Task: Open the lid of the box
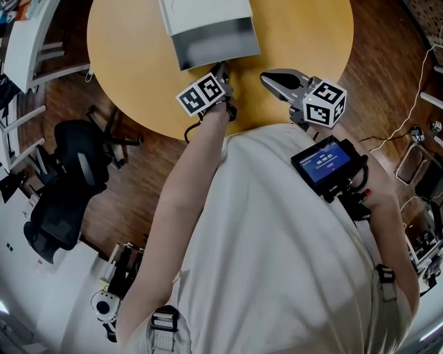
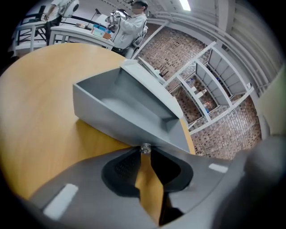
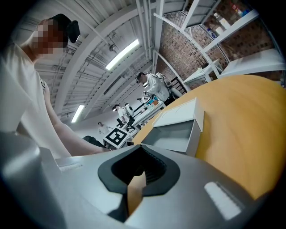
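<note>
The left gripper [image 2: 145,154] clamps the small knob [image 2: 145,148] on the grey box [image 2: 116,112], toward the table's [image 2: 40,112] near edge. The right gripper [image 3: 136,176] hangs closed and empty. A straight, level pull seems best, lest the box slide.

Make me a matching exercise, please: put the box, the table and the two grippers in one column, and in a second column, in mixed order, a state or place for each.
Things:
1. box
2. table
3. left gripper
4. right gripper

States or places:
A. jaws shut, empty, apart from the box
B. round, yellow wood
C. grey inside, lid open
D. tips on a small knob at the box's front wall

Pairs: 1-C, 2-B, 3-D, 4-A
</note>
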`<state>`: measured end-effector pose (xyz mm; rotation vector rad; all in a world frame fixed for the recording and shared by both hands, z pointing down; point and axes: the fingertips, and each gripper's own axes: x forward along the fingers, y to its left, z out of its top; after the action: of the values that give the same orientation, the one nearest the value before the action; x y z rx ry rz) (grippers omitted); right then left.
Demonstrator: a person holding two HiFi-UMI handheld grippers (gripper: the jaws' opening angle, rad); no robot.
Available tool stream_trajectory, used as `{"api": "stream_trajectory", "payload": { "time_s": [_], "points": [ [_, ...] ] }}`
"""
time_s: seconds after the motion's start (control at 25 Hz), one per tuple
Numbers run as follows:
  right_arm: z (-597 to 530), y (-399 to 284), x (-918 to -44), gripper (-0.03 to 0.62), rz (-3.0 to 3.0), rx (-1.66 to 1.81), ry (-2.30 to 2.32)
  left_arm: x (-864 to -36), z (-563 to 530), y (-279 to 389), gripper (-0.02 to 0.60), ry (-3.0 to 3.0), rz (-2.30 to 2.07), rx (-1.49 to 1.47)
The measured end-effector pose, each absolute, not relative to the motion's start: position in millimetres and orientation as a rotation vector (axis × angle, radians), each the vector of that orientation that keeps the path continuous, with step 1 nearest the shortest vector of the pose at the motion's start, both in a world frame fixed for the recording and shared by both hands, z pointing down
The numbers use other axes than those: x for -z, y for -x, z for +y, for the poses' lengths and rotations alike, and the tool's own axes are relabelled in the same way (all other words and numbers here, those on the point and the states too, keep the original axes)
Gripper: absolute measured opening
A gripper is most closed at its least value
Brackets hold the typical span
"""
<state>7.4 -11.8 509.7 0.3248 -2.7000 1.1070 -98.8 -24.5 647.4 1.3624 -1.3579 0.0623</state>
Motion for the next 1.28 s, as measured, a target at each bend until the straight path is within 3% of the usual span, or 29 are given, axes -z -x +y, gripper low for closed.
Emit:
{"api": "stream_trajectory", "payload": {
  "time_s": [0.2, 0.36, 0.52, 0.72, 0.92, 1.04, 1.28],
  "points": [
    [-7.3, -9.8, -511.1, 0.002, -2.709, -1.090, -0.319, -646.5, -28.5, 102.3, 0.071, -1.388, -1.349, -0.051],
    [4.6, -13.4, -503.0, 0.002, -2.715, -1.067, -0.301, -638.5, -22.6, 92.7, 0.153, -1.413, -1.295, -0.034],
    [15.2, -24.8, -488.0, 0.002, -2.736, -1.011, -0.282, -612.4, -7.7, 78.2, 0.166, -1.480, -1.297, -0.030],
    [6.9, -19.0, -485.1, 0.002, -2.760, -0.970, -0.260, -568.8, 6.6, 95.3, 0.089, -1.656, -1.345, -0.046],
    [2.0, -3.9, -475.4, 0.002, -2.794, -0.927, -0.217, -516.2, 20.8, 122.2, 0.066, -1.845, -1.437, -0.074],
    [-4.3, 2.5, -465.9, 0.002, -2.818, -0.892, -0.197, -488.1, 21.5, 129.7, 0.004, -1.952, -1.512, -0.114],
    [-14.0, 17.0, -445.8, 0.002, -2.862, -0.826, -0.181, -441.7, 16.7, 128.0, 0.000, -2.148, -1.565, -0.157]
  ]
}}
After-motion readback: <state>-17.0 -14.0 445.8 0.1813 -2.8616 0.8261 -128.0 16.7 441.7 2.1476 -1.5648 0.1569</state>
